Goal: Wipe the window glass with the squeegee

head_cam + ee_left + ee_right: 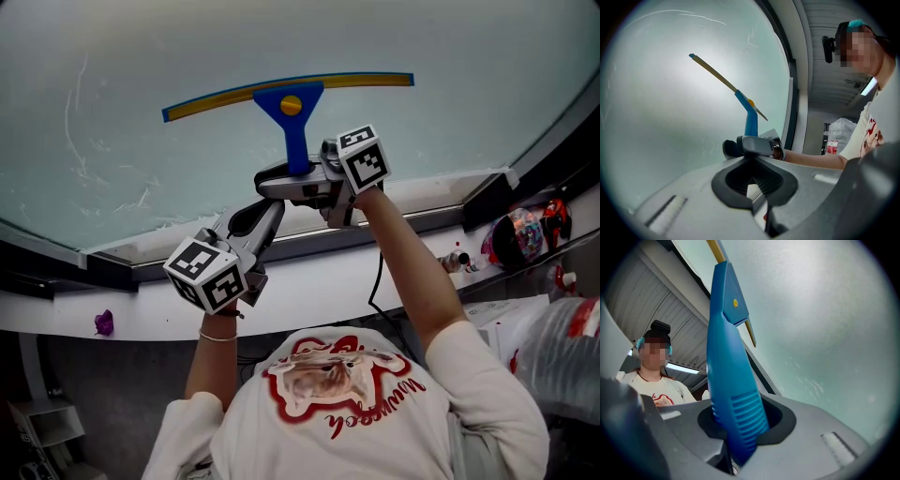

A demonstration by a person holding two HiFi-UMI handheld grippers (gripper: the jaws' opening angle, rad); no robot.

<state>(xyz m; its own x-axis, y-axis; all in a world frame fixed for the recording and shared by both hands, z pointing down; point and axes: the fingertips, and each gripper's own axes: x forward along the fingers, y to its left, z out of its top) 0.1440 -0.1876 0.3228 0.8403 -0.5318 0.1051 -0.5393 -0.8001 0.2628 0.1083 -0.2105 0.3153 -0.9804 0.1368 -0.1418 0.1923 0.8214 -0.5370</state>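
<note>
The single squeegee [292,105] stands clamped in the right gripper [300,176], blade above it, while the left gripper [270,211], jaws together and empty, sits just below.

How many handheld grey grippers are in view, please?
2. The right gripper is up at the window glass, shut on the handle of the blue plastic squeegee. The left gripper sits just below it, holding nothing. None appears hidden.

Right gripper [302,180]: held high, jaws clamped on the blue squeegee handle [733,394].
Left gripper [246,221]: lower, just beside the right one, tilted toward it, jaws together and empty.
Right arm [405,258]: stretched upward.
Left arm [210,364]: raised, forearm upright.
</note>
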